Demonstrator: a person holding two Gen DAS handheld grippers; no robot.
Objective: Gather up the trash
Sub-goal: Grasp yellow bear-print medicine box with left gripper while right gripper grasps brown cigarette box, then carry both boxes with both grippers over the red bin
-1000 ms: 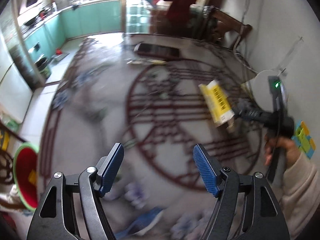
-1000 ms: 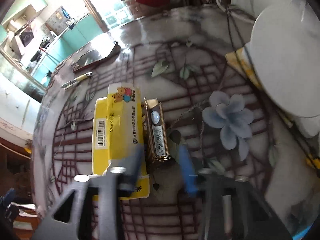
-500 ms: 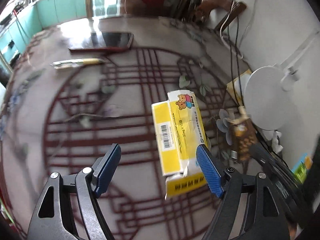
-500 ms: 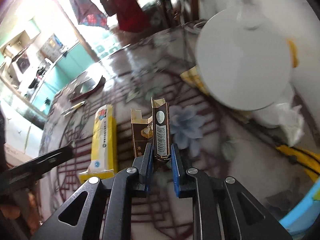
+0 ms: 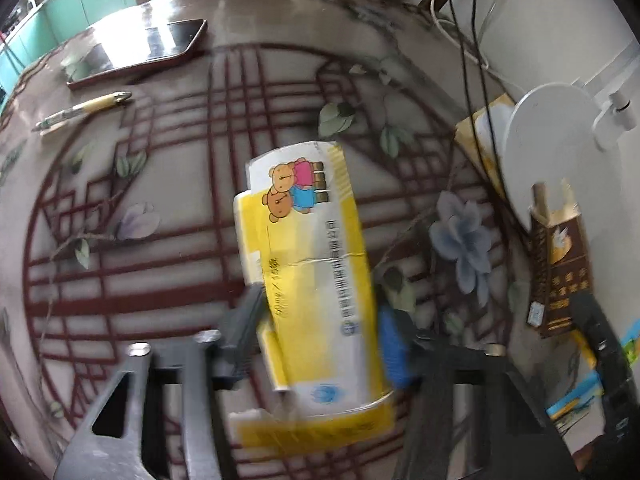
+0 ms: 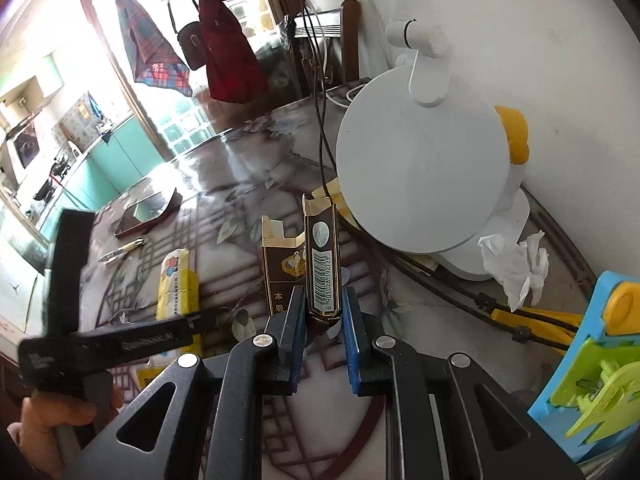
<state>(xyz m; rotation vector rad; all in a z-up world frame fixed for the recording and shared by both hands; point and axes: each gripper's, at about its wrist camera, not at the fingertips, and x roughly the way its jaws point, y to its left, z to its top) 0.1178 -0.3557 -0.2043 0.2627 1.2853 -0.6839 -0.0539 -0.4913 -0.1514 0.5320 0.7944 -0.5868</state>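
A flattened yellow and white carton with cartoon bears [image 5: 308, 264] lies on the patterned table; it also shows in the right wrist view [image 6: 176, 284]. My left gripper [image 5: 320, 332] straddles its near end, fingers on both sides and blurred by motion. My right gripper [image 6: 323, 320] is shut on an open brown cigarette box [image 6: 322, 264] and holds it upright above the table. That box shows at the right of the left wrist view [image 5: 560, 268]. A crumpled white tissue [image 6: 516, 264] lies by the lamp base.
A white round lamp [image 6: 416, 184] stands at the right by the wall with cables. A phone [image 5: 136, 52] and a pen [image 5: 84, 110] lie at the far left. A blue and green plastic toy [image 6: 592, 360] sits at the near right.
My left gripper has moved down and forward over the yellow carton and its fingers have closed in on it. My right gripper has lifted the brown box higher.
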